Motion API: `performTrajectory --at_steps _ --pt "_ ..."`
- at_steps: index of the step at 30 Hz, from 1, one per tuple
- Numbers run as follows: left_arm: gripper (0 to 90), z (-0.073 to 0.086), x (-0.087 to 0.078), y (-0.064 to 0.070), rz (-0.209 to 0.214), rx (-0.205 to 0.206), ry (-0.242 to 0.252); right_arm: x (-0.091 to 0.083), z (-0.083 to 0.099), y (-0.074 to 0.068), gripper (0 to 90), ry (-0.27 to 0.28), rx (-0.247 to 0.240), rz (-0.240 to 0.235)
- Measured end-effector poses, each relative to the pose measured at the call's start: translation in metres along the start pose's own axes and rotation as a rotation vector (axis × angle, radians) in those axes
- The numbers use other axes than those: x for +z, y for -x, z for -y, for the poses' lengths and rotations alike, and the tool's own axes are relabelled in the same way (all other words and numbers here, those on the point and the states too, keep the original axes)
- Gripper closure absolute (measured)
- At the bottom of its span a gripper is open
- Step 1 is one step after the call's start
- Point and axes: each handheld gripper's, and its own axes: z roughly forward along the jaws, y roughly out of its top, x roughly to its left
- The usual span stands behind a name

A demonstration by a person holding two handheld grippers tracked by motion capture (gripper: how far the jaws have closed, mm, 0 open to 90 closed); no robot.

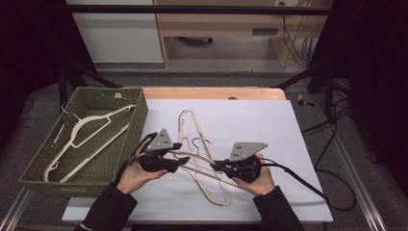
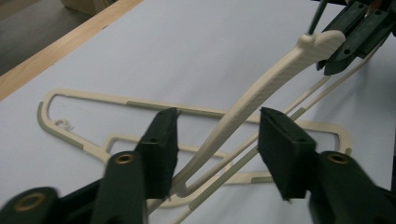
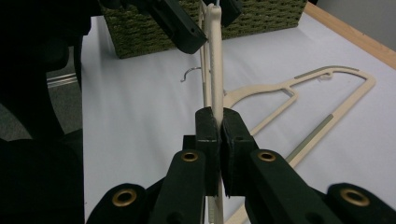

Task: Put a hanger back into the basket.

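Jaws first: right gripper (image 3: 219,140) is clamped tight on the arm of a cream plastic hanger (image 3: 215,65), while the left gripper (image 2: 217,149) has its jaws spread wide with that same hanger arm running between them, not pinched.

High view: both hands are low over the middle of the table, left gripper (image 1: 180,161) and right gripper (image 1: 215,167) pointing toward each other along the raised hanger (image 1: 195,158). A second hanger (image 1: 190,127) lies flat on the white mat (image 1: 269,125), partly under the first. A green wicker basket (image 1: 137,120) sits at the left edge with a third hanger (image 1: 91,132) already in it, so I'd guess the held one goes there next.

Left gripper view: the hanger (image 2: 261,93) slants up off the mat from between the open jaws to the other gripper's jaws at top right.

Right gripper view: the basket (image 3: 261,18) is straight ahead, and the second hanger (image 3: 322,93) is flat on the right.

Handling-wise it looks light, thin and fairly stiff but a bit springy, and smooth plastic can twist in a grip. I'd take it on the thick shoulder, not the skinny bottom bar.

The mat covers a wooden tabletop (image 1: 211,93). Behind is grey floor, pale cabinets and loose cables.
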Motion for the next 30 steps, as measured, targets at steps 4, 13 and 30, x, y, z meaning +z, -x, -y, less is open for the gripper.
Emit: performTrajectory --at_steps 4,13,30 --pt "61.6 0.0 0.001 0.002 0.004 0.016 -0.025 0.001 0.0 0.0 87.6 -0.005 0.0 -0.016" --pt "73.6 0.0 -0.001 0.01 0.007 0.051 -0.084 0.001 0.0 0.003 83.7 -0.005 0.011 0.018" --pt "86.8 -0.007 -0.002 0.039 0.085 0.023 -0.09 -0.003 0.002 0.005 59.8 -0.004 0.007 0.203"
